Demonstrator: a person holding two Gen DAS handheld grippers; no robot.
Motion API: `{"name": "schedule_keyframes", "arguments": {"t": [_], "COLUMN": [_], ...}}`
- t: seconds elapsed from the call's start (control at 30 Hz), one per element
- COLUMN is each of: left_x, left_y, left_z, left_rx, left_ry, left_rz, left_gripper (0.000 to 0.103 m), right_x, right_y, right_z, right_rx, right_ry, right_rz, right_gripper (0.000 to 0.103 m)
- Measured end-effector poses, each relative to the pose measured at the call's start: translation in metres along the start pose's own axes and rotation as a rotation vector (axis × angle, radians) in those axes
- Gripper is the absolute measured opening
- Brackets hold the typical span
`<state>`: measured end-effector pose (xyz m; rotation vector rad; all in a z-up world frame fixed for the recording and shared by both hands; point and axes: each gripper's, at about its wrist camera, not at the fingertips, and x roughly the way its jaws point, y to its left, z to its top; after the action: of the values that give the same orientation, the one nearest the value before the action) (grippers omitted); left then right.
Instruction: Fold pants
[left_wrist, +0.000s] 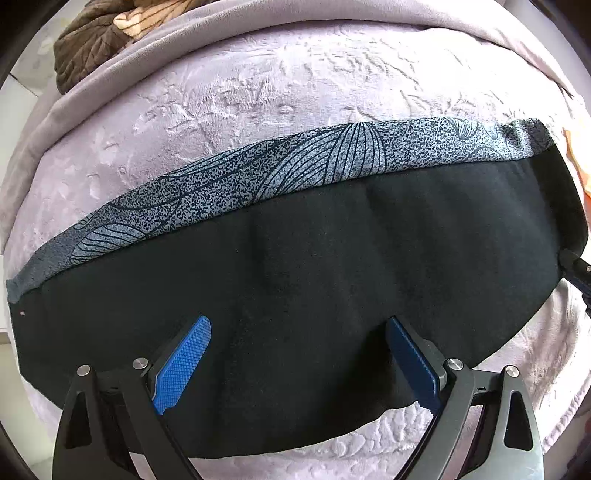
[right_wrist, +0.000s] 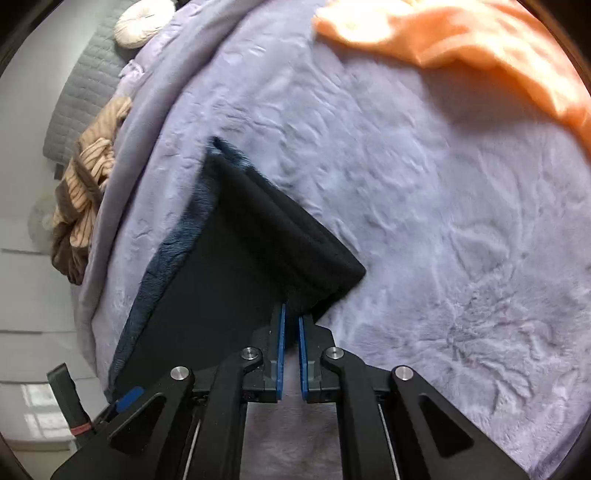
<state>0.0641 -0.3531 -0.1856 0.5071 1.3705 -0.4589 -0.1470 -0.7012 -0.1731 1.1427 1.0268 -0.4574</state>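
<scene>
The pants (left_wrist: 314, 266) lie as a long band across a lilac plush blanket (left_wrist: 240, 92): black fabric with a grey leaf-printed strip (left_wrist: 295, 162) along the far edge. My left gripper (left_wrist: 299, 325) is open, its blue pads (left_wrist: 184, 365) spread over the black fabric near its near edge. In the right wrist view the pants (right_wrist: 229, 266) run away from me, the right end folded into thick layers. My right gripper (right_wrist: 291, 310) is shut on that end of the pants. The right gripper's tip shows at the pants' right end in the left view (left_wrist: 578, 269).
A brown and cream garment (left_wrist: 96, 37) lies at the blanket's far left edge; it also shows in the right wrist view (right_wrist: 85, 192). An orange cloth (right_wrist: 461, 48) lies at the far right. A grey quilted cover (right_wrist: 81, 92) and a pale round cushion (right_wrist: 140, 26) lie beyond.
</scene>
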Motion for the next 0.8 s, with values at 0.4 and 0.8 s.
{"name": "schedule_keyframes", "arguments": {"t": [0.4,0.8], "left_x": [0.005,0.006], "left_y": [-0.016,-0.023], "left_z": [0.002,-0.002], "left_rx": [0.018,0.022], "left_ry": [-0.012,-0.022], "left_rz": [0.021,0.02], "left_gripper": [0.102,0.102], "right_x": [0.0,0.02], "right_y": [-0.027,-0.025], "right_z": [-0.012,-0.001], "right_rx": [0.112,0.12], "right_ry": [0.033,-0.014], "right_rz": [0.21,0.411], "right_gripper": [0.032,0.039]}}
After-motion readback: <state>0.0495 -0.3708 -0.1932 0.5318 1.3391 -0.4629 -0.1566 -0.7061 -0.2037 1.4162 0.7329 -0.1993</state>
